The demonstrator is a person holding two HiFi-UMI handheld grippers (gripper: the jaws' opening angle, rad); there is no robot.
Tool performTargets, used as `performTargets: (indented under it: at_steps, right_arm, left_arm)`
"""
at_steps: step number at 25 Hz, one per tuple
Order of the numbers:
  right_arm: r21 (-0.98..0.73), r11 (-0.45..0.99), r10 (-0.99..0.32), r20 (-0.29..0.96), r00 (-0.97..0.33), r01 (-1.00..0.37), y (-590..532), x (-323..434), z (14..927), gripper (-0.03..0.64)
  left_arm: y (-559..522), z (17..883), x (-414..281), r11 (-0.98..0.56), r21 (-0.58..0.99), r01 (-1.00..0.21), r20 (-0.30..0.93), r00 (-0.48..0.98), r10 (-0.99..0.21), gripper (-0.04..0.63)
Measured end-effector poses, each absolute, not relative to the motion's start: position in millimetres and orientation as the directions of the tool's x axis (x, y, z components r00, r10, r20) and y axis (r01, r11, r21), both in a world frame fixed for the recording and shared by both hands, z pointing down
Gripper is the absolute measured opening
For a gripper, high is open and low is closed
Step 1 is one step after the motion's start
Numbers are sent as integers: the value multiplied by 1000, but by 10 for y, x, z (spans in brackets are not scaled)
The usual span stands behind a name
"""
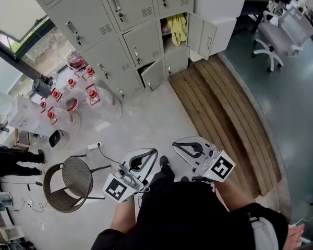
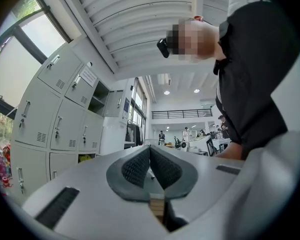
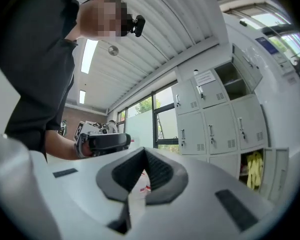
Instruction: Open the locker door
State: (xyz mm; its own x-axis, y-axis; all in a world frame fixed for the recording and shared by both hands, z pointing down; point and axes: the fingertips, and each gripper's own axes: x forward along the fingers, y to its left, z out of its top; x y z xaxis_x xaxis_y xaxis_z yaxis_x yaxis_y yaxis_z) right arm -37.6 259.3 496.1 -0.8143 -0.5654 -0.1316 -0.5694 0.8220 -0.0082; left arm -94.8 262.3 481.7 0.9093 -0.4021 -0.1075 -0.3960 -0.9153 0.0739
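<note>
Holding both tools close to the body, the person has the left hand-held gripper [image 1: 146,158] with its jaws pressed together on nothing, which the left gripper view confirms [image 2: 150,166]. The right hand-held gripper [image 1: 181,146] is likewise closed and empty [image 3: 144,171]. The lockers [image 1: 107,61] stand well apart from both, across bare floor, at the top of the head view.

Risks, as I judge them: neither closed pair of jaws could take a slim handle [image 1: 116,4] without first opening, and a shallow bite there could slip off. The task does not say which door is meant, so the wrong one might be pulled. A low door [image 1: 154,74] hanging ajar could be bumped on approach, as could the red-capped jars [image 1: 92,94] standing beside the bank.

Counted: two grippers; at least six closed doors and at least two open ones; one yellow item [image 1: 177,27] inside an open compartment; at least six jars; one wicker chair [image 1: 68,184]; one office chair [image 1: 276,38].
</note>
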Motion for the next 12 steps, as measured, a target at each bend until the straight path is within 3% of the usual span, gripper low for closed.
performTargets:
  at_steps: [6, 12]
  right_arm:
    - [72, 850, -505, -175, -845, -523, 1694, -759, 4397, 11]
    - [58, 827, -541, -189, -819, -560, 1000, -848, 4342, 11]
  left_arm:
    - [1689, 4531, -1351, -906, 47, -420, -162, 892, -422, 17]
    - [957, 4469, -1470, -916, 31, -400, -185, 898, -398, 17]
